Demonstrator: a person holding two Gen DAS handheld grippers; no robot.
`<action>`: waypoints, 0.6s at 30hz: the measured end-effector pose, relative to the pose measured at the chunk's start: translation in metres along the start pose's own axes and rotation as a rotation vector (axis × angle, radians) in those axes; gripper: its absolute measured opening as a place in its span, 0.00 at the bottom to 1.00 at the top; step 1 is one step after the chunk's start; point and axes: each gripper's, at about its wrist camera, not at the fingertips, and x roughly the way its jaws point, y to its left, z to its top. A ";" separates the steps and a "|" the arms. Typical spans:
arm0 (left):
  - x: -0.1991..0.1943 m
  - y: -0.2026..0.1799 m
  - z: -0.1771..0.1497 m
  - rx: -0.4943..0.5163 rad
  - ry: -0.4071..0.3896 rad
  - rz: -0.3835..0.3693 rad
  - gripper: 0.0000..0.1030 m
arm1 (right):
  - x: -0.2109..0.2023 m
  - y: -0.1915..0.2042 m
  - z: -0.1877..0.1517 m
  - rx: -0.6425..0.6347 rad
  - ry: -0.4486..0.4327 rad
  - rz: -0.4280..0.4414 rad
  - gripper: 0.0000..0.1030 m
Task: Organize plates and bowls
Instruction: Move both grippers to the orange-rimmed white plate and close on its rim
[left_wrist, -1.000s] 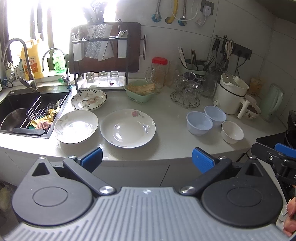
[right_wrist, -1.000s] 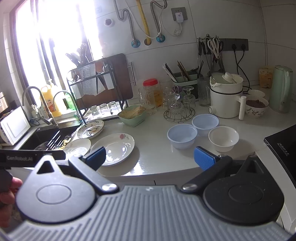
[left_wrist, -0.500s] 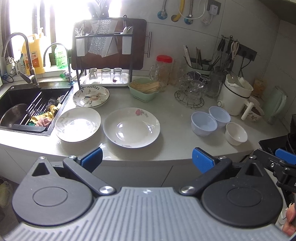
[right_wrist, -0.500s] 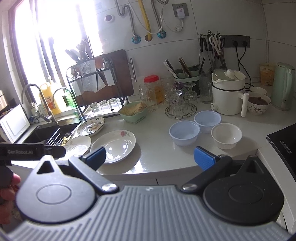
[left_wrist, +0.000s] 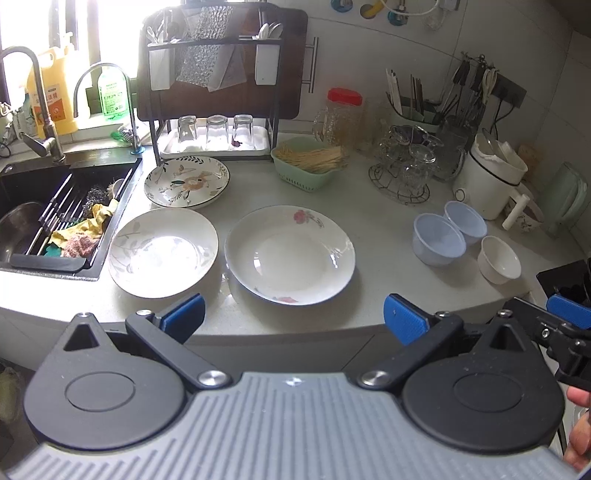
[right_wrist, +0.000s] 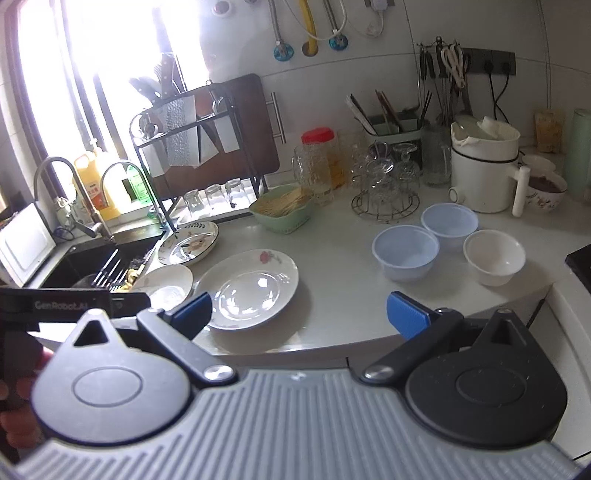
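Plates (left_wrist: 290, 254) and bowls (right_wrist: 405, 252): on tabletop (left_wrist: 376, 221), at 12 o'clock beyond left gripper (left_wrist: 293, 314) and right gripper (right_wrist: 298, 314); both spread wide, empty.

Left gripper (left_wrist: 293, 315) body: grey ribbed plate in the middle, flanked by two black rounded housings with a raised disc on each
Left gripper fingers (left_wrist: 183, 317): black arms tipped with blue pads, silver pivot screws at the plate's upper corners
Right gripper (right_wrist: 298, 314) body: same grey ribbed plate, black teardrop housings with triangular cut-outs above the plate
Right gripper fingers (right_wrist: 408, 314): blue ribbed pads on black arms
Marking: white "GenRobot.AI" lettering on a black bar, left of the right gripper's plate
Small screws: silver, atop each housing
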 end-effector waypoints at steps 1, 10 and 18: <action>0.006 0.007 0.005 0.003 0.008 -0.001 1.00 | 0.005 0.006 0.001 0.003 0.001 -0.009 1.00; 0.050 0.065 0.046 0.044 0.035 -0.037 1.00 | 0.048 0.047 0.014 0.056 0.015 -0.013 0.95; 0.079 0.113 0.076 0.091 0.056 -0.049 1.00 | 0.082 0.085 0.016 0.049 0.060 -0.024 0.95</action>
